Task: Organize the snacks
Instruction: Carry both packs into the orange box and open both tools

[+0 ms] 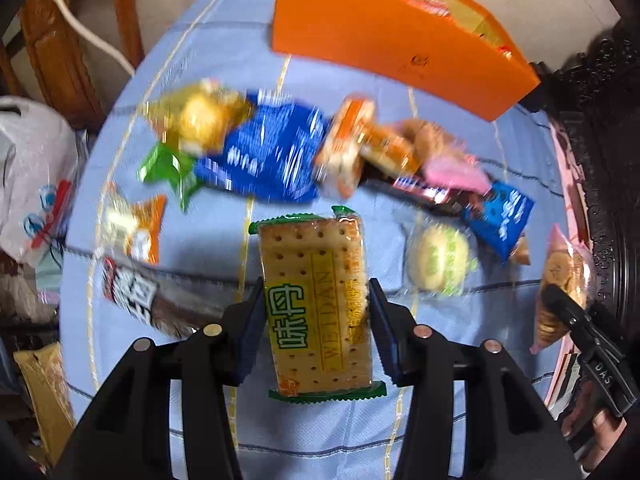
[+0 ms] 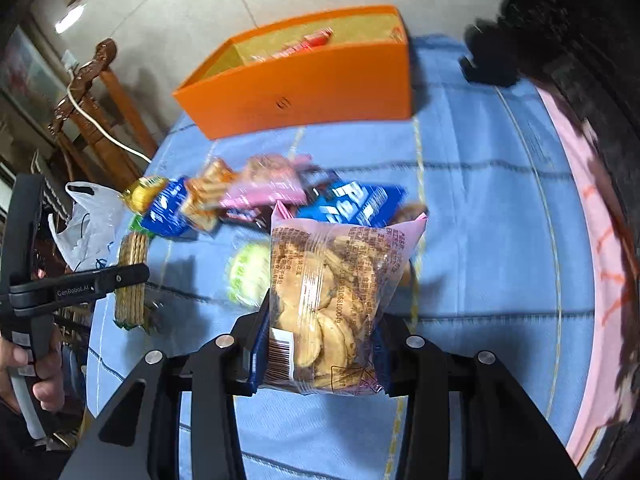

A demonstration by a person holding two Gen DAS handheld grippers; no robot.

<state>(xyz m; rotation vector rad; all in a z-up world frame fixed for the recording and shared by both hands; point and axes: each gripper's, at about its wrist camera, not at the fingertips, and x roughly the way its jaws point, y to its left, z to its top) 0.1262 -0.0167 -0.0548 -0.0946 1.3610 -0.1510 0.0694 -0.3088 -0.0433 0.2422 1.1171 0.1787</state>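
Snacks lie in a loose heap across the middle of the table (image 1: 208,240), which is covered by a pale blue checked cloth. An orange box (image 1: 384,40) stands toward the far edge, and a red packet (image 2: 304,46) shows inside it.

The left gripper (image 1: 316,312) is closed on a cracker pack (image 1: 316,300) with green ends, both pads pressed against its long sides, and the pack is held clear of the cloth. The right gripper (image 2: 320,320) is clamped on a clear bag of cookies (image 2: 332,292) with pink edges, the bag standing upright between the pads above the cloth.

In the heap, a large blue packet (image 1: 268,156) lies beside a yellow-wrapped cake (image 1: 200,116) on its left and an orange wafer pack (image 1: 352,144) on its right. Next come a pink packet (image 1: 456,172), a dark bar (image 1: 424,192) and a small blue packet (image 1: 504,216), all touching or overlapping. A round green-and-white biscuit (image 1: 440,260) in clear wrap lies just near of them, apart from the heap. Toward the left edge rest an orange-and-white packet (image 1: 132,228) and a grey packet (image 1: 160,296).

A white plastic bag (image 1: 32,176) sits beyond the left edge, near a wooden chair (image 2: 100,92).
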